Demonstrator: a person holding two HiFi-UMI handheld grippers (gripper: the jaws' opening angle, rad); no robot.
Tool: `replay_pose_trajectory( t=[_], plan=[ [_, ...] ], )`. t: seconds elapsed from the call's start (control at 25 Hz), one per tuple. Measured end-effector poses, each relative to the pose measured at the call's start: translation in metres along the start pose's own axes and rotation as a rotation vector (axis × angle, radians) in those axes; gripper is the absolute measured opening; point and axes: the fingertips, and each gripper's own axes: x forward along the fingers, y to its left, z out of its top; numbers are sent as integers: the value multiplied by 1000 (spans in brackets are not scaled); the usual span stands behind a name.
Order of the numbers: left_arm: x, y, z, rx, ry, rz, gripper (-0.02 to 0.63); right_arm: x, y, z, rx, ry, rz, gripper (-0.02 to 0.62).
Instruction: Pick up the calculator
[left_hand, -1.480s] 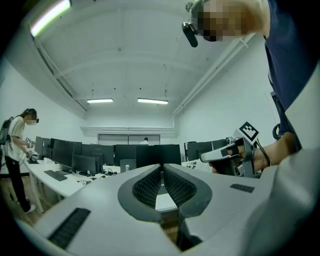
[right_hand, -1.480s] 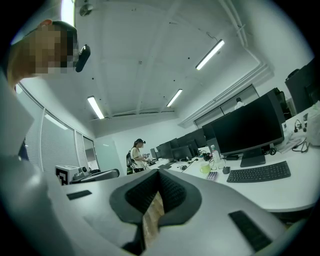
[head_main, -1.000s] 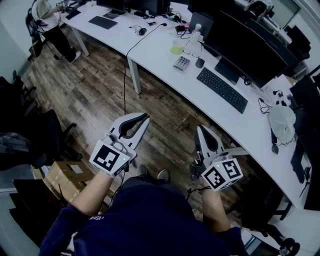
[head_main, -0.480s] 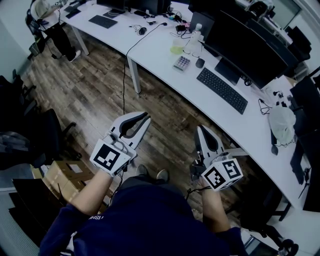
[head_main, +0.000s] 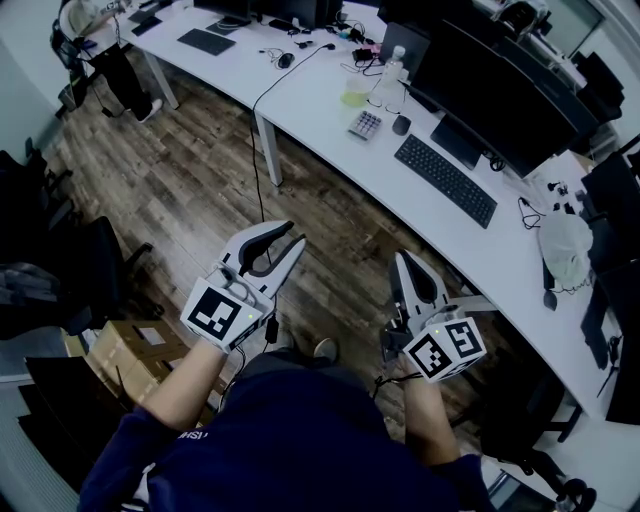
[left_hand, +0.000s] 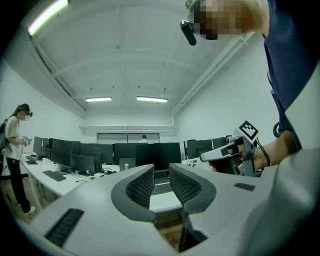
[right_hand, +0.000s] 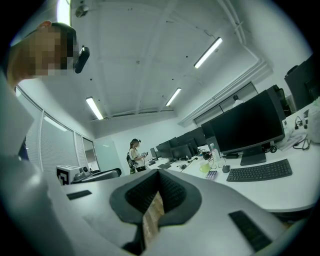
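the calculator (head_main: 364, 125) lies flat on the tabletop (head_main: 310, 95), near the keyboard (head_main: 446, 180), well apart from both tools. i judge it light, rigid, slick; grip its long edges. left tool (head_main: 294, 238) has just been opening, partway apart, empty; right tool (head_main: 400, 258) closed, empty.

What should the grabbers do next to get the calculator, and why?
Probably reach the left gripper forward toward the calculator on the white desk: its fingers have just been opening with nothing between them, and it hangs over the floor, well short of the desk.
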Motion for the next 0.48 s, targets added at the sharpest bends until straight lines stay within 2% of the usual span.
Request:
replay_pose_trajectory(
  t=[0.48],
  plan=[
    [2, -3, 1, -4, 4, 13, 148, -2, -2, 0, 4, 1, 1, 5]
  ],
)
